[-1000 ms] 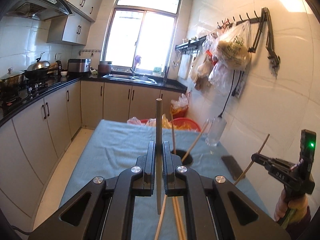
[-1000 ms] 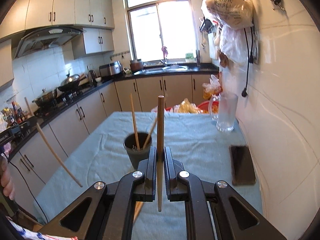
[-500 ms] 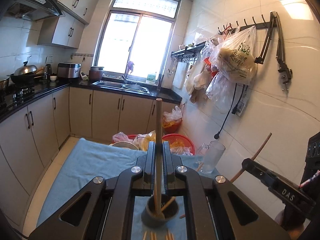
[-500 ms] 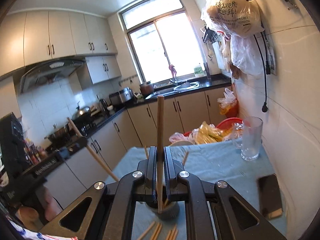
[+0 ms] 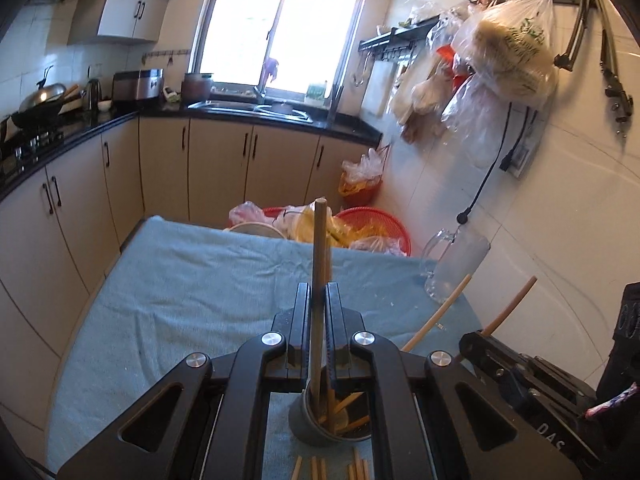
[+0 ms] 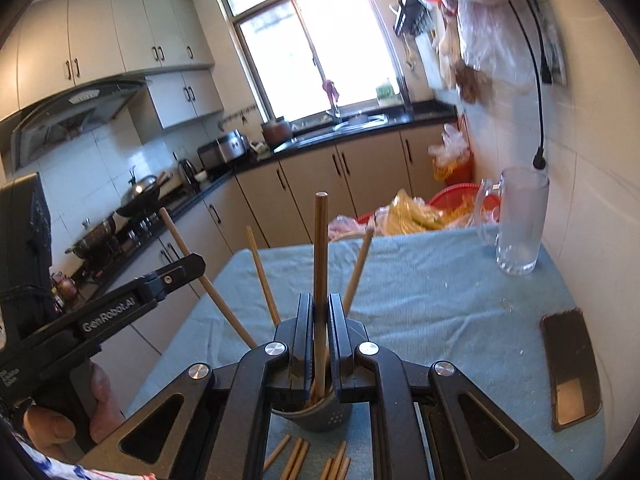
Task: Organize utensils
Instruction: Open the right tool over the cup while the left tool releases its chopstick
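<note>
In the left wrist view my left gripper [image 5: 319, 292] is shut on an upright wooden chopstick [image 5: 319, 248]. Its lower end dips into the grey holder cup [image 5: 316, 430] under the fingers. In the right wrist view my right gripper [image 6: 320, 304] is shut on another upright chopstick [image 6: 320, 240], over the same cup [image 6: 316, 418]. Each gripper also shows in the other's view: the right gripper [image 5: 474, 342] with its slanted chopstick [image 5: 512, 304], the left gripper [image 6: 192, 266] with its chopstick [image 6: 212, 292]. Other chopsticks [image 6: 262, 272] lean in the cup. Several loose chopsticks [image 6: 300, 460] lie in front of it.
A blue cloth [image 5: 180, 280] covers the table. A glass mug [image 6: 520, 220] stands at the far right by the tiled wall, and a dark phone [image 6: 572, 364] lies near the right edge. Red baskets with bags [image 5: 372, 224] sit past the far edge. Cabinets run along the left.
Both grippers have moved forward and down toward the cup, each still shut on its chopstick. The cup now sits right under both pairs of fingers, with the chopsticks' lower ends at its mouth.
</note>
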A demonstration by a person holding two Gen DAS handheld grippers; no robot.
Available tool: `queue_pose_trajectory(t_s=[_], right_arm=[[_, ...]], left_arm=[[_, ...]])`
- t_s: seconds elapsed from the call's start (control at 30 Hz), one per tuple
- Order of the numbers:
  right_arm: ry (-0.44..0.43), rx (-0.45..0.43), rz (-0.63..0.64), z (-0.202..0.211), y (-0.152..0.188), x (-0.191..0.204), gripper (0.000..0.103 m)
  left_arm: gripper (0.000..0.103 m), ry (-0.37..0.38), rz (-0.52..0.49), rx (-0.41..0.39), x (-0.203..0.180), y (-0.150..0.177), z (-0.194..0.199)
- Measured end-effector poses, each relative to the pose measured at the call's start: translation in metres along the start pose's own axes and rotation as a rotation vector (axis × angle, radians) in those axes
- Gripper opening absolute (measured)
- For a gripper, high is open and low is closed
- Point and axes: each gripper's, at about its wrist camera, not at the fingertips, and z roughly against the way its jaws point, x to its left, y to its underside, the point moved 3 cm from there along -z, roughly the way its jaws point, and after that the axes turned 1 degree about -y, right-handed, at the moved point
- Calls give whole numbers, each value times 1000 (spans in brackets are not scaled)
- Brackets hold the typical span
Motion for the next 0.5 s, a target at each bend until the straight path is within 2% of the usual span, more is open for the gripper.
queue_pose_trajectory(t_s=[0.17,0.23,0.27,0.3,0.33,0.5], right_arm=[[1,31,-22,-12,6,-6,8],[-3,30,-32,-12,6,-7,10],[-15,33,-36,-11,6,-7,13],[-18,33,-38,-10,5,-7,21],[-16,31,-37,-9,4,-7,29],[-3,-2,-27,14,0,-5,38]], left_arm=[[7,-12,-4,-4,2,5,4],[18,-17,-6,-3,1,7,9],[33,-29,-6,-9,2,8,14],[47,-38,-4,-17,3,8,17],[50,-48,1,-35,5,11,24],[51,-77,-12,-64,11,20,52]])
